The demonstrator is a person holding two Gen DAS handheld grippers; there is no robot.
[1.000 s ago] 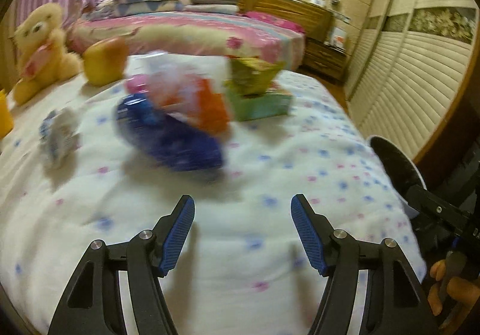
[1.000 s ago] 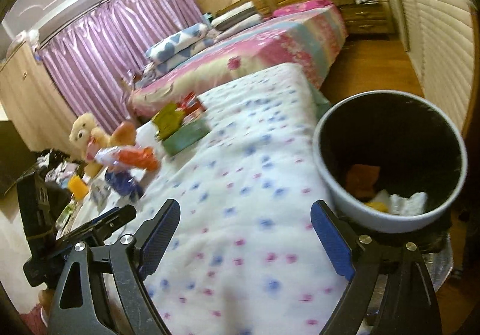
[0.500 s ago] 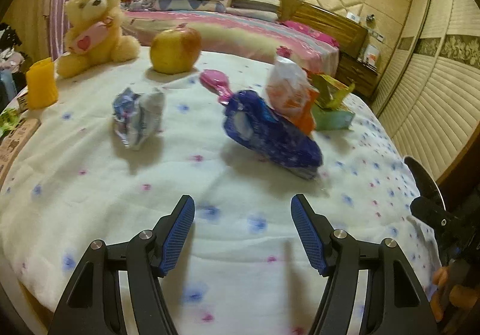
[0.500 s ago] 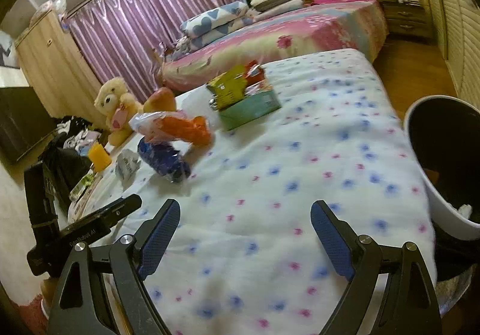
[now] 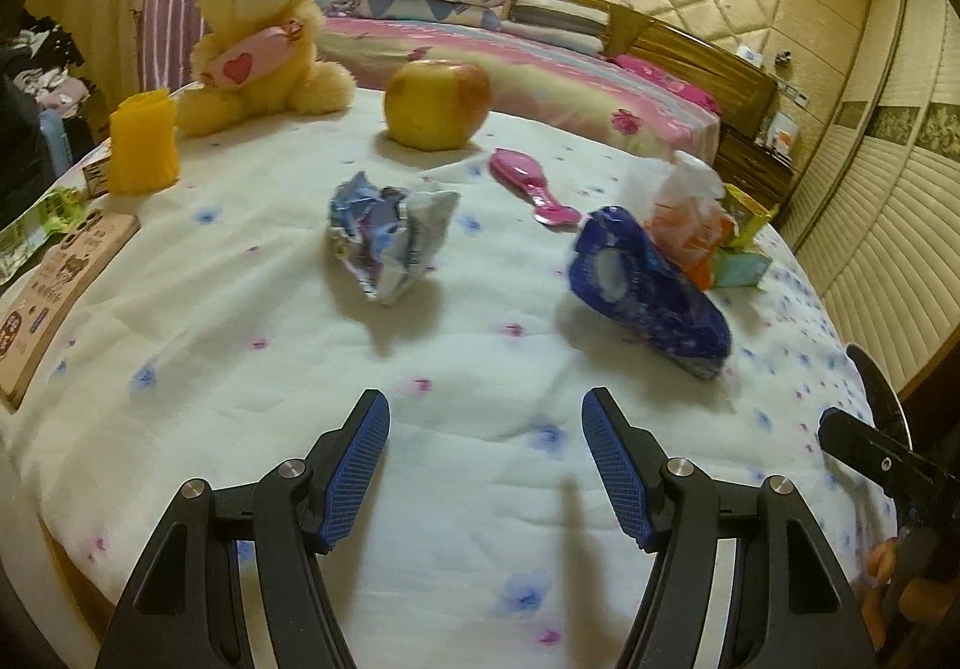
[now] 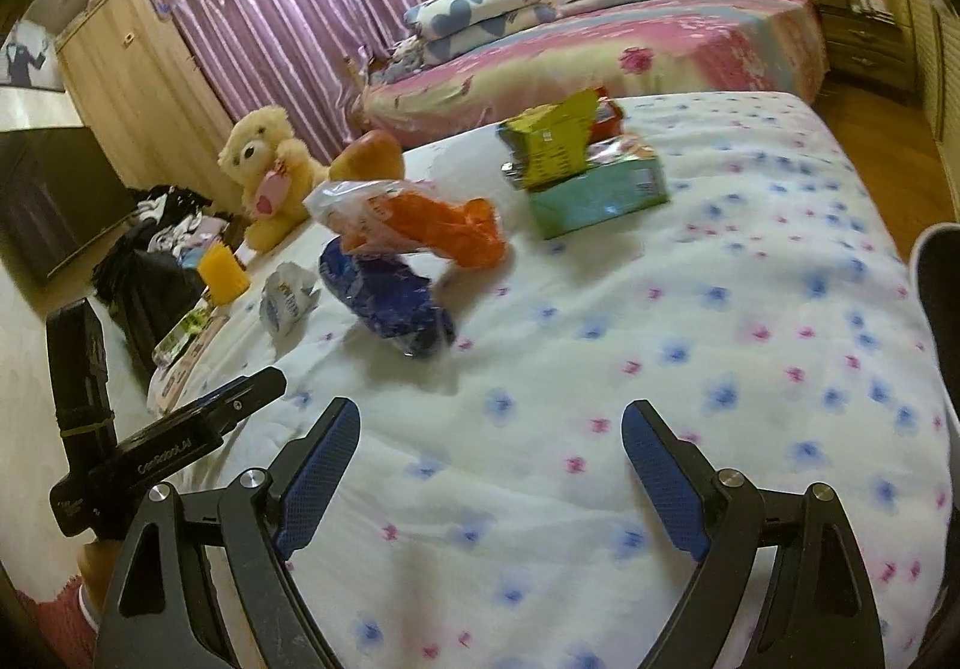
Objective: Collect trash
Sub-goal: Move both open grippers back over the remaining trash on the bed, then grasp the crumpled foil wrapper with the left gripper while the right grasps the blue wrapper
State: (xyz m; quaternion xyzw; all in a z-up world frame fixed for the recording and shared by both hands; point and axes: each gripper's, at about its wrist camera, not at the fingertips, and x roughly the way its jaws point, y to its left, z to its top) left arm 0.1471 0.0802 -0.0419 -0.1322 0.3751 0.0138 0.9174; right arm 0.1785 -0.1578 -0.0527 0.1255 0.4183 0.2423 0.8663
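**Two open tools poised over a littered tabletop, nothing yet in hand**

A round tabletop under a white cloth dotted with blue and pink flowers (image 5: 252,369) carries both rubbish and keepsakes, with the dark blue crinkled plastic snack bag (image 5: 648,291) as the landmark. The bag lies on its side, long axis running from the far left down toward the near right in the left wrist view, its torn mouth pointing away toward the far left, its sealed end toward the table edge. Leaning just behind it is a clear plastic bag with orange contents (image 5: 690,225); whether the two touch cannot be told. Beyond those sits a pale green cardboard tissue box (image 6: 600,195) topped with a yellow-green wrapper (image 6: 552,141). Left of the blue bag, apart from it, rests a crumpled blue-and-silver foil wrapper (image 5: 390,237).

The left tool (image 5: 485,468) hangs near the table edge, jaws spread wide and empty, the foil wrapper ahead of it. The right tool (image 6: 489,480) is likewise wide and empty, well short of the blue bag. A dark, white-rimmed bin (image 6: 936,297) shows at the table's right edge.

Risks, as judged here: the slick, puffy blue bag could slip from a shallow pinch, or a clumsy reach could drag the cloth. Non-trash sits beyond the rubbish — a yellow-red apple (image 5: 437,105), a pink plastic hairbrush (image 5: 531,183), a cream plush teddy bear (image 5: 258,39) and a yellow cup (image 5: 144,141) — and could be knocked or grabbed by mistake.
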